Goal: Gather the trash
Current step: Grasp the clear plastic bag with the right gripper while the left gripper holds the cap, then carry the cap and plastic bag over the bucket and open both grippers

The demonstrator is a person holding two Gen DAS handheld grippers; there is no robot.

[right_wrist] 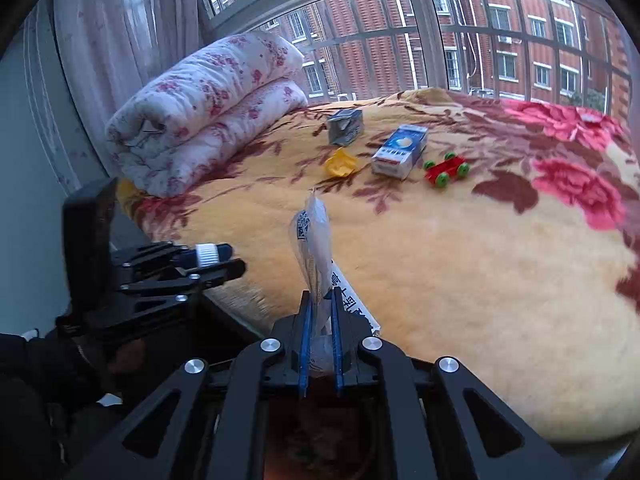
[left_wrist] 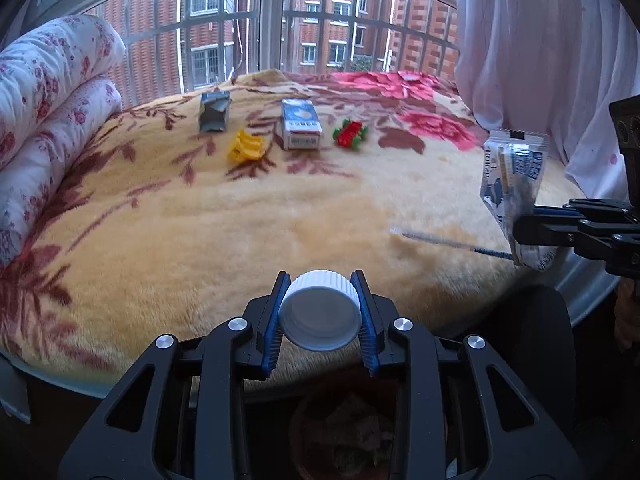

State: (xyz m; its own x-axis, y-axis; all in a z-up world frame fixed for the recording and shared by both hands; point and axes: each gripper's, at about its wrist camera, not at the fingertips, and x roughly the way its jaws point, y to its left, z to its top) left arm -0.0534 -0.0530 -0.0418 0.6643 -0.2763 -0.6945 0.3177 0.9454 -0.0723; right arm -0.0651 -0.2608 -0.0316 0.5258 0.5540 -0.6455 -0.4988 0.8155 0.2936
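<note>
Home bedroom: a bed is lying under a plush floral blanket (left_wrist: 200, 220), a folded flowered quilt (right_wrist: 204, 108) is sitting at its far left, sheer curtains (left_wrist: 540, 40) are hanging beside a barred window (right_wrist: 460, 36) facing brick apartment blocks (left_wrist: 320, 12).

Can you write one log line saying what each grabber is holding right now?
left gripper: shut on white ribbed plastic bottle cap | right gripper: shut on crinkled clear-and-white plastic wrapper | both by blanket edge
</note>
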